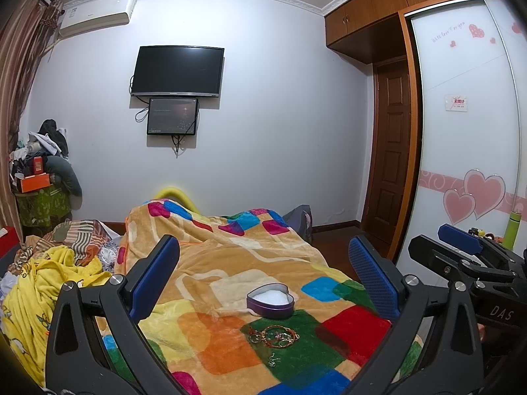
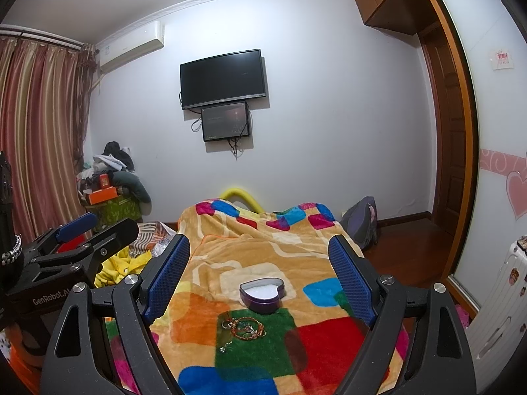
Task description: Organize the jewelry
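Observation:
A purple heart-shaped tin with a white lining stands open on the colourful blanket; it also shows in the right wrist view. Just in front of it, on a green patch, lies a tangle of bracelets and rings, also seen in the right wrist view. A small pair of earrings lies nearer still, also in the right wrist view. My left gripper is open and empty above the blanket. My right gripper is open and empty beside it, to the right.
A pile of yellow and striped bedding lies left of the blanket. A cluttered stand is by the curtain. A backpack sits on the wooden floor at the bed's right. A white suitcase stands by the wardrobe.

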`<action>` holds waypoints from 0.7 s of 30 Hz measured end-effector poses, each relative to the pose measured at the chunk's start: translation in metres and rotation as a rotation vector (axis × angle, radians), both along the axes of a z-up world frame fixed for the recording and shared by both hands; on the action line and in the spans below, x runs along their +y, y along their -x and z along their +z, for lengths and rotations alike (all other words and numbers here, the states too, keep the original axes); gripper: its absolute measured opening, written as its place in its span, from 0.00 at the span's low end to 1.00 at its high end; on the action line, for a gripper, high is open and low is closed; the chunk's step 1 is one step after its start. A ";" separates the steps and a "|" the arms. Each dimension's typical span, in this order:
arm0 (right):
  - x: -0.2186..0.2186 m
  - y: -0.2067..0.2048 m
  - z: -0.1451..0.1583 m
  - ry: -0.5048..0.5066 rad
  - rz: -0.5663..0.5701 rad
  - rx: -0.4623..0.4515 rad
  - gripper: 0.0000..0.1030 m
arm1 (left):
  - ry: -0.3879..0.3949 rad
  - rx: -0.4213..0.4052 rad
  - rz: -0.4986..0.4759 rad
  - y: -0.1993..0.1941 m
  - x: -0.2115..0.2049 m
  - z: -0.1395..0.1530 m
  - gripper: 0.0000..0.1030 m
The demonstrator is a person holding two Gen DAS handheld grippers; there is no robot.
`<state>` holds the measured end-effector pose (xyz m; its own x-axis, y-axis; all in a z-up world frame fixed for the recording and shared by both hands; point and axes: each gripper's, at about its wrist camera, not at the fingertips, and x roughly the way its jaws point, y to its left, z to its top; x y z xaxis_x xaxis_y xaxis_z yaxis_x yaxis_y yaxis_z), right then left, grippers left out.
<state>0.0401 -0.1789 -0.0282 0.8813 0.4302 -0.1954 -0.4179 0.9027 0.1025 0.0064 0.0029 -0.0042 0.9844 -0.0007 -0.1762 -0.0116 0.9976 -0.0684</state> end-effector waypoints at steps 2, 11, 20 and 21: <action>0.000 0.000 0.000 -0.001 0.000 0.000 0.81 | 0.001 0.001 -0.001 0.000 0.000 0.000 1.00; -0.001 0.000 -0.001 0.001 0.002 0.003 0.81 | -0.001 0.000 0.000 0.000 0.000 0.000 1.00; 0.000 -0.005 -0.008 0.009 0.001 0.021 0.81 | 0.003 0.014 -0.003 -0.006 0.001 -0.004 1.00; 0.001 -0.006 -0.008 0.010 0.002 0.025 0.81 | 0.005 0.018 -0.003 -0.007 0.001 -0.005 1.00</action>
<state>0.0465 -0.1783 -0.0365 0.8754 0.4296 -0.2216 -0.4168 0.9030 0.1042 0.0136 0.0041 -0.0094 0.9810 -0.0041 -0.1938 -0.0102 0.9973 -0.0731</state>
